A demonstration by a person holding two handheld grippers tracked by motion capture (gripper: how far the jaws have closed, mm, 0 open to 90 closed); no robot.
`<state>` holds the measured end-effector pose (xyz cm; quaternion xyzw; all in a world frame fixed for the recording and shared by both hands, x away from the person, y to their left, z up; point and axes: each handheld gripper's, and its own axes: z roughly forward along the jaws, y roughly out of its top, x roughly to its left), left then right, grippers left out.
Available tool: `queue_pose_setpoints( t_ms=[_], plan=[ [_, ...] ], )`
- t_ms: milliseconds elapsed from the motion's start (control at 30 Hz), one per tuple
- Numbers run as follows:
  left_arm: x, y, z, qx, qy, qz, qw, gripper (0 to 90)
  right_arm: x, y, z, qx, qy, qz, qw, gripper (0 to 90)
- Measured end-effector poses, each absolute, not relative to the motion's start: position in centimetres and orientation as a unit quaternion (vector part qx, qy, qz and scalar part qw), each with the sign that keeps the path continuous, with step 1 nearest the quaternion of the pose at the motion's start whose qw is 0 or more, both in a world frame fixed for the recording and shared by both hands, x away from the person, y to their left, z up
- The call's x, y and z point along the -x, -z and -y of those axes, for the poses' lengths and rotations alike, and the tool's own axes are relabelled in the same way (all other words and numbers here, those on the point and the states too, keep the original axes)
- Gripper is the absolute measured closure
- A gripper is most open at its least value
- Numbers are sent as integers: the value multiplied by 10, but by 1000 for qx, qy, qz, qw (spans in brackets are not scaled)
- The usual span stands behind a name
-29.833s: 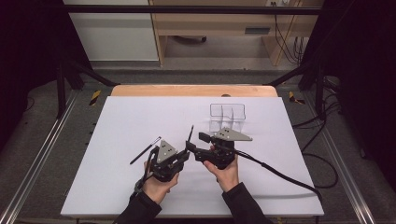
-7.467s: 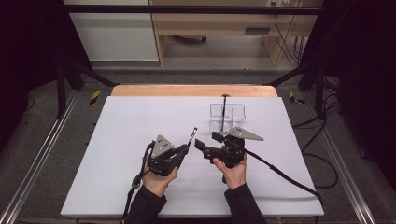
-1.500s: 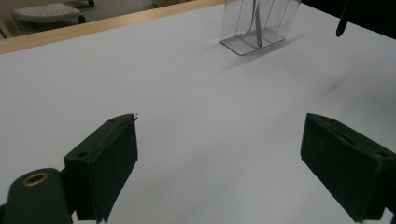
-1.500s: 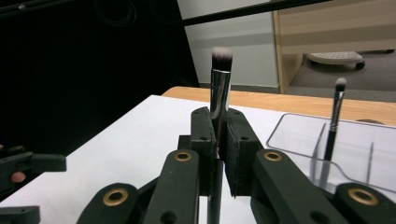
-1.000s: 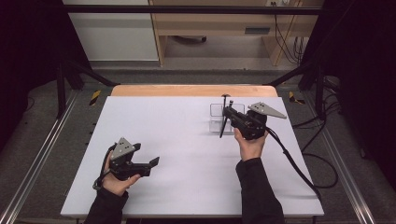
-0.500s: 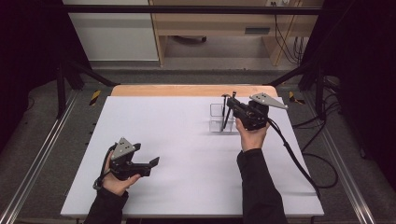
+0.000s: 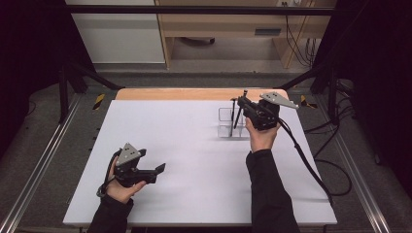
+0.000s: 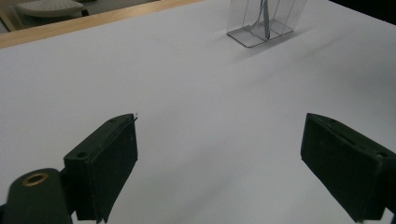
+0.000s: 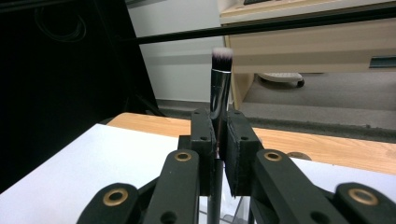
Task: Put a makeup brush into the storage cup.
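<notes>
My right gripper (image 7: 244, 106) is shut on a makeup brush (image 7: 239, 117) and holds it nearly upright, handle end down, over a clear compartmented holder (image 7: 224, 130) at the table's far right. In the right gripper view the jaws (image 9: 218, 140) pinch the brush's silver ferrule (image 9: 219, 93), with the black, white-tipped bristles on top. Another thin dark brush (image 7: 233, 110) stands in the holder. My left gripper (image 7: 158, 170) rests open and empty near the front left of the table. Its view (image 8: 224, 163) shows the clear holder (image 8: 261, 25) far ahead.
The white table top (image 7: 194, 150) has a wooden strip (image 7: 170, 93) along its far edge. The right gripper's cable (image 7: 306, 160) trails off the table's right side. Metal rails (image 7: 43, 160) run beside the table, with a desk and floor beyond.
The right hand has carried the brush slightly farther back and up, bringing its lower end to the holder. The left hand has stayed in place.
</notes>
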<state>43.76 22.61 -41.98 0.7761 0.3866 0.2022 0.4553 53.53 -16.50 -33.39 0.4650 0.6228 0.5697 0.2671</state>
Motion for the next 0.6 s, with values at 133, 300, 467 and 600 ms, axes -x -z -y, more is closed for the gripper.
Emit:
queue_pose_setpoints(
  t_ms=[133, 300, 467, 600],
  plan=[
    [-438, 420, -227, -776, -203, -386, 456, 103, -540, 334, 165, -469, -566, -620, 274, 838],
    [-438, 419, -227, -776, -202, -386, 456, 103, -545, 336, 165, -475, -564, -617, 274, 838],
    [-437, 420, -226, -777, -202, -386, 455, 103, -551, 335, 163, -475, -562, -616, 280, 838],
    [-437, 420, -226, -776, -202, -386, 456, 103, -555, 334, 164, -479, -560, -613, 285, 838]
  ],
)
